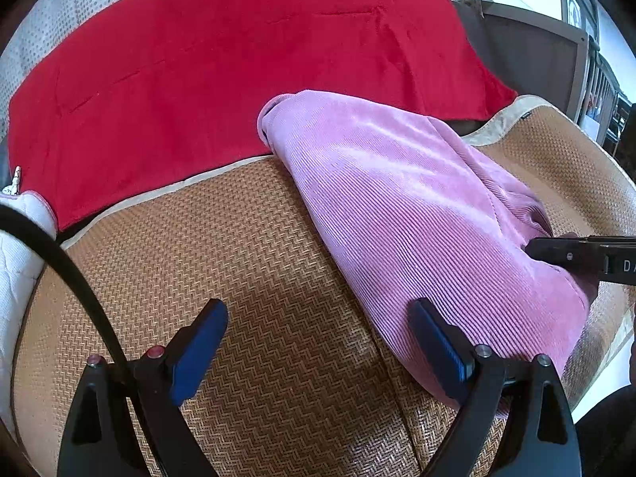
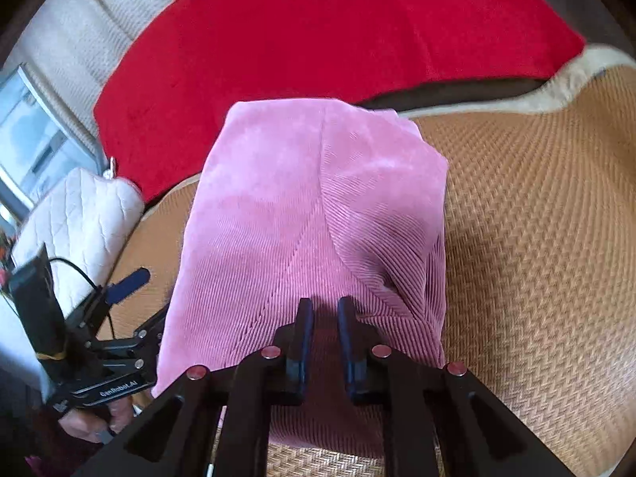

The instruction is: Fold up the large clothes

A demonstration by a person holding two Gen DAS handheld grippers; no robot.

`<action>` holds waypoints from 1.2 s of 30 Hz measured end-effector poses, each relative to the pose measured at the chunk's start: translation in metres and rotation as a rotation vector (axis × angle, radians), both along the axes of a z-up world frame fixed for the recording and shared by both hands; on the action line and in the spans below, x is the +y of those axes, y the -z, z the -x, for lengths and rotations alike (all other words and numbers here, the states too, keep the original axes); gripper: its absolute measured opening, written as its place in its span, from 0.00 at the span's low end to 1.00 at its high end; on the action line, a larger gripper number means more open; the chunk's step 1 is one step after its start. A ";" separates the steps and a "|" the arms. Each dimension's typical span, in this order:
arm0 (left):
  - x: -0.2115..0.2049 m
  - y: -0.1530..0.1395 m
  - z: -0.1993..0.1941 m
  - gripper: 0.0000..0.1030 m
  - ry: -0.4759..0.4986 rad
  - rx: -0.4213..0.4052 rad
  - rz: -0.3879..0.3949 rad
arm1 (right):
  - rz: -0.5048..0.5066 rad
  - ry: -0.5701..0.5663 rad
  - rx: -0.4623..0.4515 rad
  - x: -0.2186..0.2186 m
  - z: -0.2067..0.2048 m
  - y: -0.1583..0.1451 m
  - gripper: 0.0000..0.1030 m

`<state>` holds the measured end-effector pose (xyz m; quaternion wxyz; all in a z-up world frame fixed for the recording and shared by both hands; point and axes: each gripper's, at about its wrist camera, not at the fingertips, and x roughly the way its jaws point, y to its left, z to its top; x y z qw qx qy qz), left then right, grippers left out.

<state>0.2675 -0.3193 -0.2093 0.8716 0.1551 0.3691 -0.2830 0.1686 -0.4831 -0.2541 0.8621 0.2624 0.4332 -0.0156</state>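
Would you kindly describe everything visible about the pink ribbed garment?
The pink ribbed corduroy-like garment lies folded into a compact, roughly rectangular bundle on the woven tan mat, its far edge near the red cloth. A seam curves across its top. The right hand-held gripper pinches its near edge.

Bright daylight fills both views. In the left wrist view a window (image 1: 608, 8) at the upper right is blown out to white, and glare streaks the pink garment (image 1: 397, 183). Soft shadows lie on the woven mat (image 1: 254, 262). Both pictures bulge, with dark rounded corners. The right wrist view is slightly blurred toward its edges.
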 end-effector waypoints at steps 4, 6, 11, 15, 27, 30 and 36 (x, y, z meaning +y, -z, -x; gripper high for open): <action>0.002 -0.001 0.000 0.91 -0.003 0.007 0.008 | -0.035 0.010 -0.002 -0.006 0.003 0.000 0.16; 0.003 -0.003 -0.002 0.91 -0.001 0.008 0.008 | -0.048 0.016 -0.003 -0.010 0.003 -0.003 0.16; 0.014 -0.021 -0.008 0.91 -0.007 -0.007 0.099 | -0.054 0.077 -0.108 -0.021 0.012 -0.033 0.16; 0.012 -0.022 -0.015 0.91 -0.010 0.030 0.128 | -0.070 0.135 -0.098 -0.035 -0.010 -0.037 0.15; 0.008 -0.011 -0.025 0.91 0.001 0.082 0.110 | -0.107 0.145 -0.018 -0.037 -0.035 0.001 0.16; 0.021 -0.023 -0.024 0.91 -0.004 0.044 0.146 | -0.075 0.134 -0.059 -0.033 -0.019 -0.011 0.16; 0.039 -0.042 -0.020 0.91 0.060 0.077 0.251 | -0.067 0.090 -0.099 -0.027 0.009 -0.030 0.18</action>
